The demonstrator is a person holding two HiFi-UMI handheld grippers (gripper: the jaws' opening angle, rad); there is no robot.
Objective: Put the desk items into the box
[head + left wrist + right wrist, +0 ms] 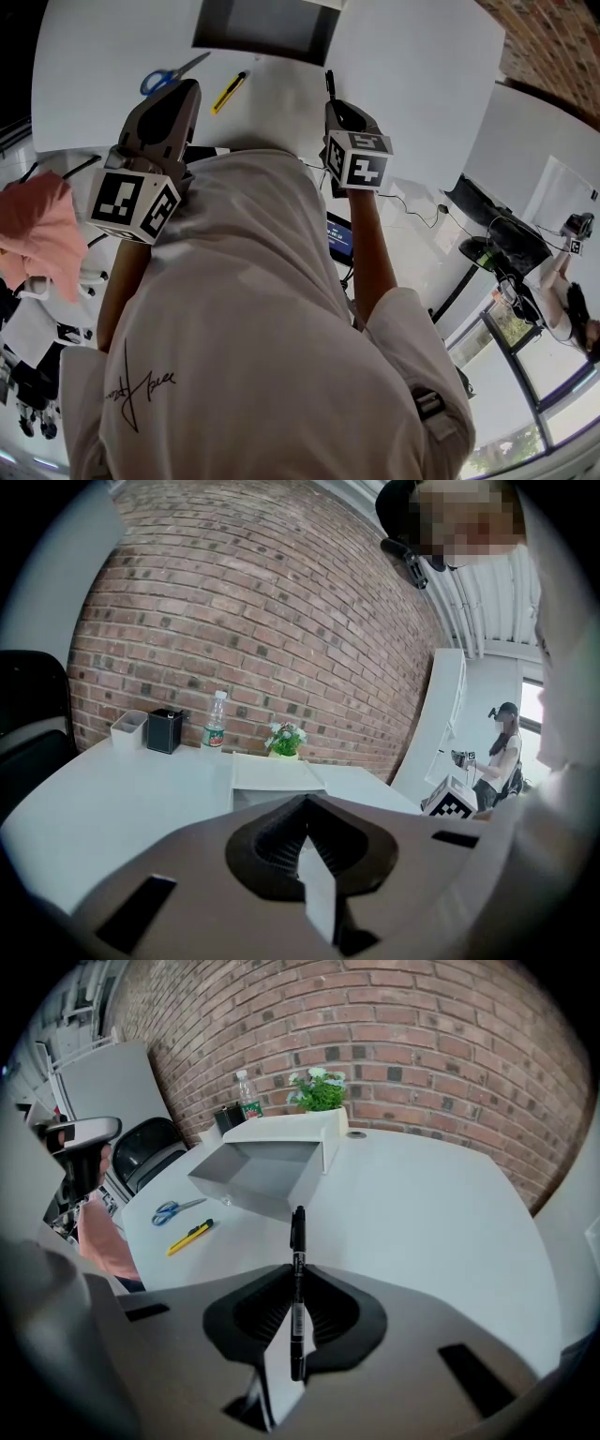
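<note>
One-handed, pinched the marker [297, 1241] in the right gripper [297, 1307] over the table's [422, 1213] near edge, box [267, 1171] at its far edge, left gripper [305, 850] pressed together on nothing (scissors [173, 1208], knife [190, 1237] near the left edge); probably risked the thin barrel pivoting out of so narrow a grip.

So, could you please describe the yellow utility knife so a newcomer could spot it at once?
Start at the white table and find the open grey box on it. On the tabletop to its left lie two tools: the utility knife is the straight yellow bar, not the blue-handled scissors beside it.
</note>
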